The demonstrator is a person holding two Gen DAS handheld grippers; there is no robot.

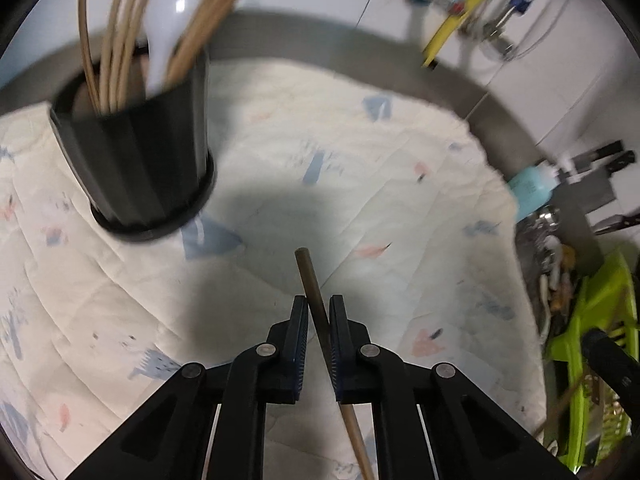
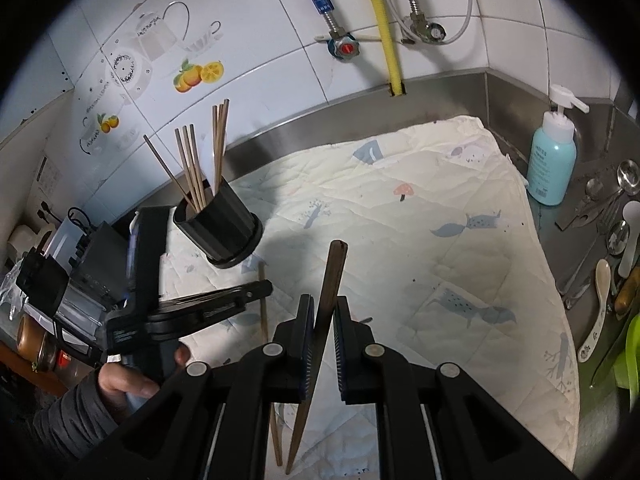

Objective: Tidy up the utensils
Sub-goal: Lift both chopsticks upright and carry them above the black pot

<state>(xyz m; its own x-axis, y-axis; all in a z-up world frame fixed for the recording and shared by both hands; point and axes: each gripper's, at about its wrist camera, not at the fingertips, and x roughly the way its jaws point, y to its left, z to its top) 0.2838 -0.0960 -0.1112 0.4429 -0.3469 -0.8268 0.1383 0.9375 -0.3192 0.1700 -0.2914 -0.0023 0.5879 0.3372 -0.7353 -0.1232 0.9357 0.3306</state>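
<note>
A black ribbed holder stands on the patterned cloth at the left, with several chopsticks and a white spoon in it. My left gripper is shut on a light wooden chopstick that sticks up between its pads, above the cloth. In the right wrist view my right gripper is shut on a dark brown chopstick. The left gripper shows there at the left, its pale chopstick held near the holder, a hand below it.
Spoons and other metal utensils lie on the steel counter right of the cloth, beside a blue soap bottle. A green rack sits at the far right. Pipes and a yellow hose run down the tiled wall behind.
</note>
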